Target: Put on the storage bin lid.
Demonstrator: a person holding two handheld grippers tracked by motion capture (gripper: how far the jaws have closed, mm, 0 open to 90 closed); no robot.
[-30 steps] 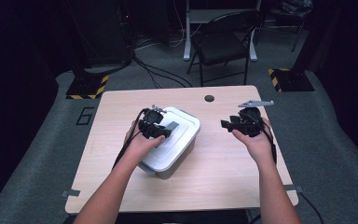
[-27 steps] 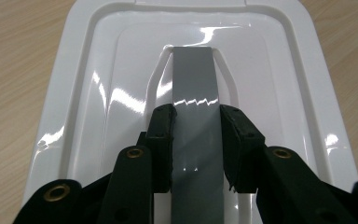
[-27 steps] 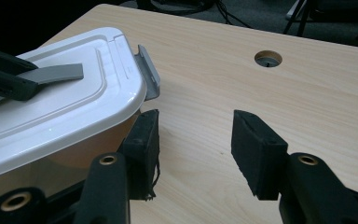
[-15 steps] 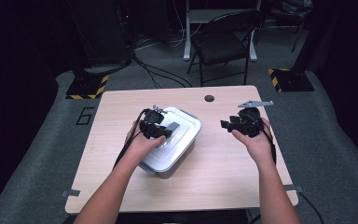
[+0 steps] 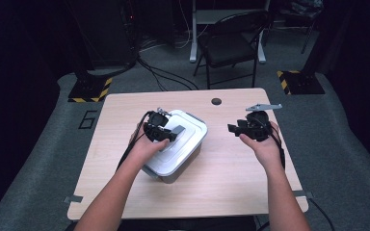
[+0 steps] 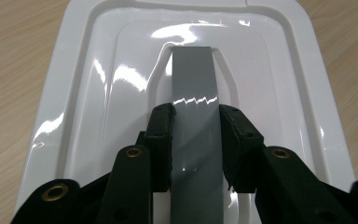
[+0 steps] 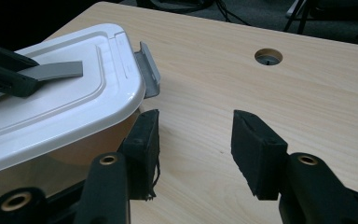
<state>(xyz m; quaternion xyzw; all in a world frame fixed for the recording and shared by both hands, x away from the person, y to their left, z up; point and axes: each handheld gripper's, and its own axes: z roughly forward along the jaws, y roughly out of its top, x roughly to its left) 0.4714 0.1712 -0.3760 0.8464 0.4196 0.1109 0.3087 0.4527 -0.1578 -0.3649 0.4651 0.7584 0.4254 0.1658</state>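
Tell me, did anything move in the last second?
Nothing visibly moved. The left hand-held gripper is still shut on the grey handle of the box lid, and the right hand-held gripper still waits open beside the box on the table.

Dark lab: hazard-striped stand bases (image 5: 87,90), floor cables (image 5: 166,77)

A dark folding chair (image 5: 231,45) stands on grey carpet (image 5: 347,159) behind the wooden table (image 5: 231,168).
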